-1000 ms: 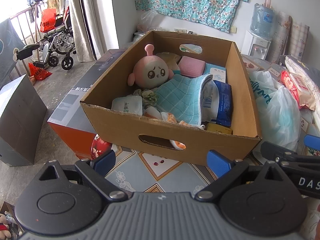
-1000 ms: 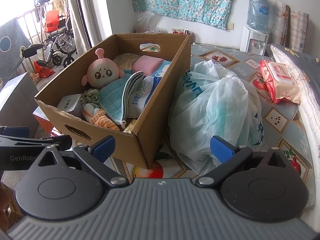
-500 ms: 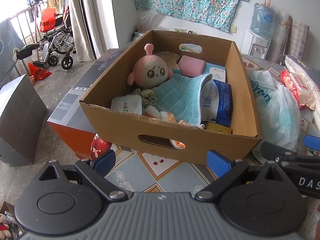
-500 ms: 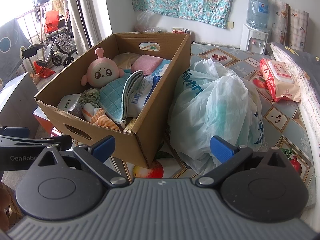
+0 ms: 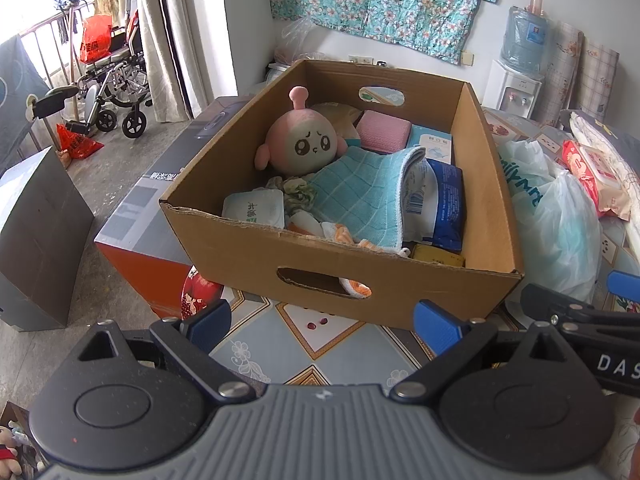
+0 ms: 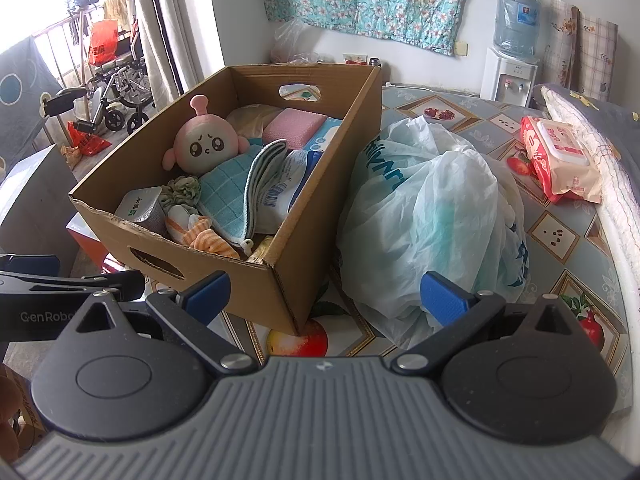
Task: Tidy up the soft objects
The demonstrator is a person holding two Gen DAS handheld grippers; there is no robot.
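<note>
A cardboard box (image 5: 248,240) (image 6: 332,184) stands on the patterned bed cover. Inside lie a pink plush doll (image 5: 304,144) (image 6: 204,144), a teal checked towel (image 5: 360,196) (image 6: 228,196), a pink sponge block (image 5: 382,132), tissue packs (image 5: 444,200), and an orange striped cloth (image 6: 208,236). My left gripper (image 5: 322,326) is open and empty, just in front of the box's near wall. My right gripper (image 6: 324,294) is open and empty, near the box's front right corner and a white plastic bag (image 6: 436,216).
A pack of wet wipes (image 6: 560,160) lies at the right by a rolled blanket (image 6: 592,136). An orange-and-grey carton (image 5: 152,216) and a grey box (image 5: 36,240) stand left of the bed. A wheelchair (image 5: 116,92) and water dispenser (image 6: 508,68) are farther back.
</note>
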